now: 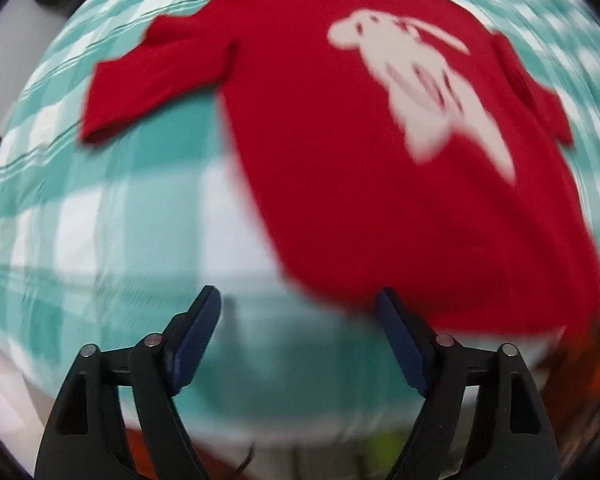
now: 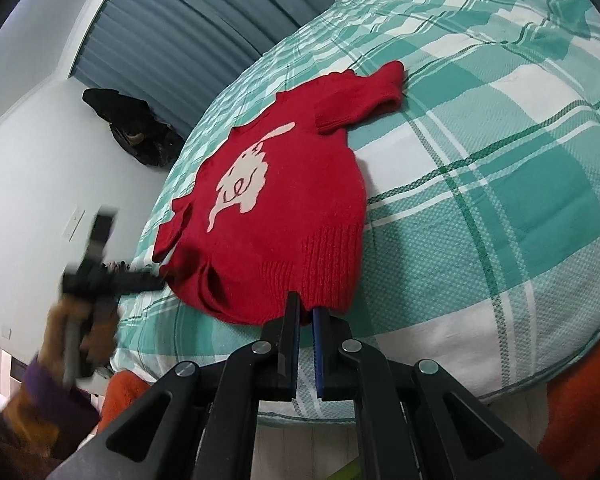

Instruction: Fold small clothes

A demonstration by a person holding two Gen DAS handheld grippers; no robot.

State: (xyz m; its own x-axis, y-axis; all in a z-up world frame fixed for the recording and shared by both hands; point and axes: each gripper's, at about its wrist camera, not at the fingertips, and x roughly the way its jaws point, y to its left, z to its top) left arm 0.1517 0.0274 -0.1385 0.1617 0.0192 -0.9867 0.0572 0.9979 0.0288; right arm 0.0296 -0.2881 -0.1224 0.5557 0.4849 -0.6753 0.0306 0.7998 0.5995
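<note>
- Bed (image 2: 500,184): green-checked cover, red sweater (image 2: 284,200) flat.
- My left hand-held gripper (image 1: 300,308): jaws apart, empty.
- My right hand-held gripper (image 2: 306,308): clamped on sweater hem.

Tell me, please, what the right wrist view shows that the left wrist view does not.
Only the right wrist view shows the right tool shut on the red sweater's ribbed hem, the blue blinds, and the left tool from the side at the hem's far corner. Only the left wrist view shows the left tool's fingers standing open, nothing between them. Both show the sweater flat, white print up, on the green checked bedcover.
</note>
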